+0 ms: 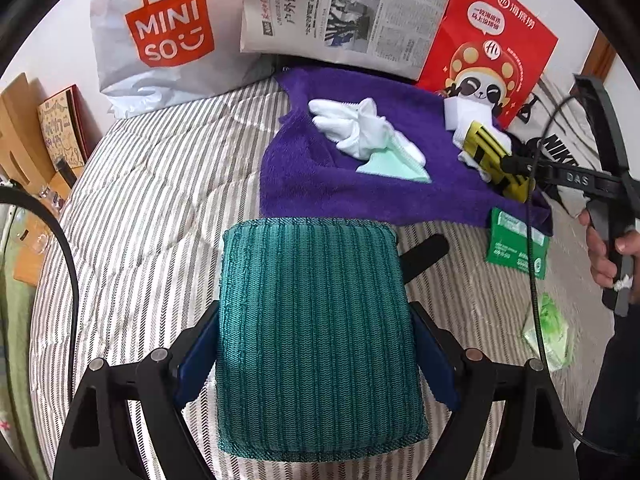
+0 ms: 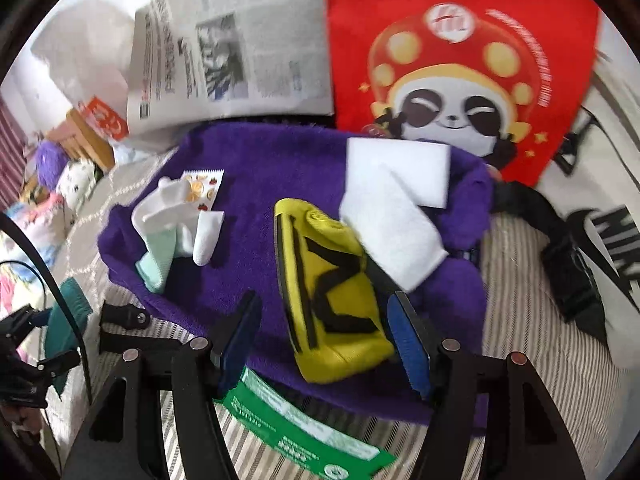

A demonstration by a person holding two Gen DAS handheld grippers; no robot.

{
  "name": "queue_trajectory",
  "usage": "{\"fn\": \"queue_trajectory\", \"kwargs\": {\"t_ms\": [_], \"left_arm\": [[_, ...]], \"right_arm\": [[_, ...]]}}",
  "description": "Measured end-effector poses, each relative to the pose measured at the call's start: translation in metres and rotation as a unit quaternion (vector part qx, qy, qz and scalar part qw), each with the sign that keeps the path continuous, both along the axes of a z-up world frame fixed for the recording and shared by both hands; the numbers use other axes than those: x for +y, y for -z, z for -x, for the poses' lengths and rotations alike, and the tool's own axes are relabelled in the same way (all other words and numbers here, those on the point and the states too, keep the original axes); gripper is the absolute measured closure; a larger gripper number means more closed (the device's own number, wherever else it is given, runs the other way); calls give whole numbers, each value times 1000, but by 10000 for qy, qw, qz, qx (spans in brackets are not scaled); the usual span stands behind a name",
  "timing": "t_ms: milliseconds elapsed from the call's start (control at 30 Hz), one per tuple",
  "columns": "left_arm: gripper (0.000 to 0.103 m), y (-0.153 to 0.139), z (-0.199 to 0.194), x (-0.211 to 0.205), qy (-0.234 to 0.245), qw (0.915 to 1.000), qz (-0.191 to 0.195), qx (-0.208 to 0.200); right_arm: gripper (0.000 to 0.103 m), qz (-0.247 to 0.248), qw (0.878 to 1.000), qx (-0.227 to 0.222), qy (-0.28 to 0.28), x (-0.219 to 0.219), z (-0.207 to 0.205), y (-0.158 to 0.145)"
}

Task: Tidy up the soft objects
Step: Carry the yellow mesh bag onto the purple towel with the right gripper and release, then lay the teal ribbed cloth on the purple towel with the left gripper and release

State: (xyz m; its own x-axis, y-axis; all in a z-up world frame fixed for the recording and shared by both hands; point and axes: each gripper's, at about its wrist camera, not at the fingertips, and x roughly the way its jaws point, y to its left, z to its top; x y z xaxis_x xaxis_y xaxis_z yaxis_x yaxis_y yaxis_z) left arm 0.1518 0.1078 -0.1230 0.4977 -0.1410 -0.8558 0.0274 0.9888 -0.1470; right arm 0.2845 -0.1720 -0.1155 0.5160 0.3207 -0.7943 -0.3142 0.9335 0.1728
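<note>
My left gripper [image 1: 316, 344] is shut on a teal knitted sponge pad [image 1: 316, 332], held above the striped bed just short of the purple towel [image 1: 360, 196]. White gloves [image 1: 360, 130] and a mint cloth [image 1: 394, 168] lie on the towel. My right gripper [image 2: 324, 332] is open over the towel [image 2: 248, 184], its jaws either side of a yellow and black pouch [image 2: 332, 292] that lies between them. Two white sponge blocks [image 2: 396, 200] lie just beyond the pouch. The right gripper also shows in the left wrist view [image 1: 496, 160], at the towel's right side.
A MINISO bag [image 1: 160, 36], a newspaper [image 1: 344, 12] and a red panda bag [image 1: 488, 44] stand along the wall behind the towel. A green packet [image 1: 516, 244] lies at the towel's near right corner. A black strap and a white Nike bag [image 2: 616, 248] lie to the right.
</note>
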Motion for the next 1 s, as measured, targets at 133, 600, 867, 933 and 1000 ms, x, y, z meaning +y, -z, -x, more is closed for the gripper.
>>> {"fn": "queue_trajectory", "kwargs": {"t_ms": [133,600,867,933,1000], "left_arm": [[16,-4,-3,-7,100,9999,71,-34],[16,-17,-15,-30,309,9995,92,-69],[16,-36,-43,-48,524,9981,85,-315],[16,-40,-56,-52,525,9980,83,-355],[16,-43,-71,-58,537,9978,26,-396]], "right_arm": [[38,-85,9998,-38,154,-11,0,4],[38,128,9998,80,-138,11,-9,29],[29,-431,9980,-469,46,-24,14,6],[29,-664,9963,-524,177,-37,18,5],[29,-990,9930,-560,320,-51,22,7]]}}
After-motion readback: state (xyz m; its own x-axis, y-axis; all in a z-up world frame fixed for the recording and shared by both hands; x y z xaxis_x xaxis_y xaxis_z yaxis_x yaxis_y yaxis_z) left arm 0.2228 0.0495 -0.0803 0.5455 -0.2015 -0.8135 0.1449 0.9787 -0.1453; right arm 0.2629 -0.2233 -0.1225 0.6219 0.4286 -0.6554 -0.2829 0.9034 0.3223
